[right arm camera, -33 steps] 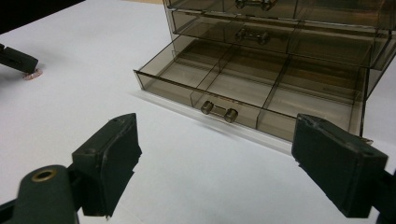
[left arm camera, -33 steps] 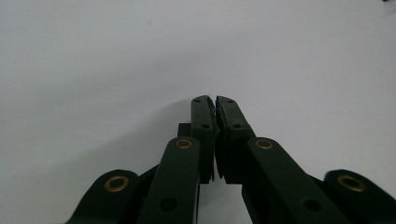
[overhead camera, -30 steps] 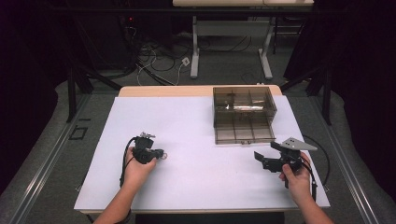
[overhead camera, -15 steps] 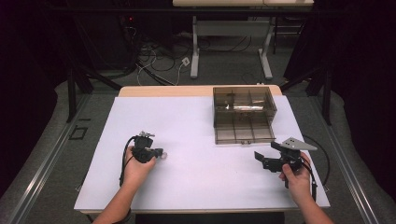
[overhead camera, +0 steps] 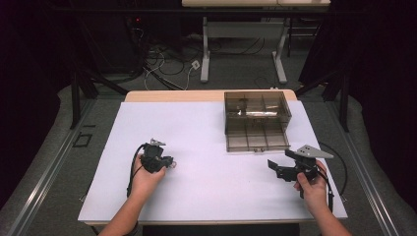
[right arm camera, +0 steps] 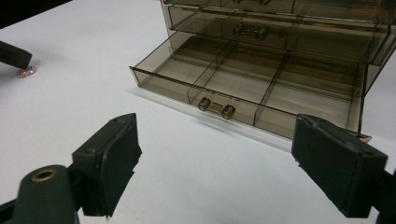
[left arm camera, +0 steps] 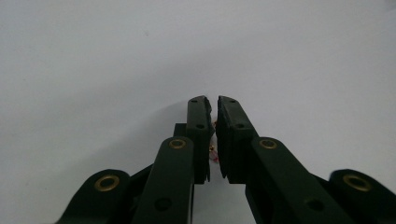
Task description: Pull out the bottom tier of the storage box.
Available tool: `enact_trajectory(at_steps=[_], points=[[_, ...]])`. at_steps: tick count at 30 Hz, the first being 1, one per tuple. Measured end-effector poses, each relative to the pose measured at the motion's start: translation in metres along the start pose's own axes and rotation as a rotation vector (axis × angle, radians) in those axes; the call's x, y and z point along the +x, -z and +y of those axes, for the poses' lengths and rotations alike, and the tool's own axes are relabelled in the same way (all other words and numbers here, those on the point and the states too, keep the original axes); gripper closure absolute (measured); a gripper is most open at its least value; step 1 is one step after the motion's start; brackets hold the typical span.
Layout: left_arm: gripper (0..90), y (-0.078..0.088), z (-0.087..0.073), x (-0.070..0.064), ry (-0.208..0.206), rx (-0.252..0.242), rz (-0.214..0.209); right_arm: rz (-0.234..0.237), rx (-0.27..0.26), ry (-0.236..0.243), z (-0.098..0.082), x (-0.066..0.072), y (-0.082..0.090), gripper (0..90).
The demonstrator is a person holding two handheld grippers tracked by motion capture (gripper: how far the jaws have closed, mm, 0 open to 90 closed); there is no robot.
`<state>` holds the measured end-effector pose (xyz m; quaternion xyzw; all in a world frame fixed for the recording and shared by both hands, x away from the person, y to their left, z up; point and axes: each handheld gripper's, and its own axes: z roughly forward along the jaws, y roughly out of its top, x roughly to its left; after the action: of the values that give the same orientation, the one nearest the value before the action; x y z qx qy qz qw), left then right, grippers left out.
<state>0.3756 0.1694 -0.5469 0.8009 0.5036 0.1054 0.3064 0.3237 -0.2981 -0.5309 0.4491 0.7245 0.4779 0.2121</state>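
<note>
My left gripper (overhead camera: 168, 162) rests low on the white table, left of centre. Its jaws are almost together on a small pink-and-gold piece (left arm camera: 214, 150) and have just eased apart a hair. In the right gripper view the same small piece (right arm camera: 24, 72) touches the table under the left gripper's tip. A smoky clear drawer box (overhead camera: 255, 109) stands at the back right with its bottom drawer (right arm camera: 261, 88) pulled out; the three compartments look empty. My right gripper (right arm camera: 217, 135) stands open just in front of that drawer, nothing between its jaws, and is also seen near the table's right front, right gripper (overhead camera: 273, 170).
A white sheet (overhead camera: 206, 142) covers the table top. The drawer's small bar handle (right arm camera: 215, 107) faces the right gripper. Beyond the far edge are table legs and loose cables (overhead camera: 167, 64) on the floor. A black cable (overhead camera: 339, 162) trails from the right gripper.
</note>
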Motion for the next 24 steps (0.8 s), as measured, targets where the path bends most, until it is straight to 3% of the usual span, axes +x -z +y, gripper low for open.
enact_trajectory(at_steps=[3,8,24], points=[[83.3,-0.0022,-0.0017,-0.0027,-0.04,-0.007,0.042,0.001,0.0,-0.002,0.0,-0.0002,0.0,14.7],[84.3,-0.0034,-0.0022,-0.0064,-0.082,-0.014,0.067,0.007,0.0,-0.003,-0.0002,-0.0007,-0.0002,14.7],[87.1,-0.0034,0.0009,-0.0062,-0.052,0.011,0.048,-0.007,0.003,0.0,-0.0003,-0.0004,-0.0005,14.8]])
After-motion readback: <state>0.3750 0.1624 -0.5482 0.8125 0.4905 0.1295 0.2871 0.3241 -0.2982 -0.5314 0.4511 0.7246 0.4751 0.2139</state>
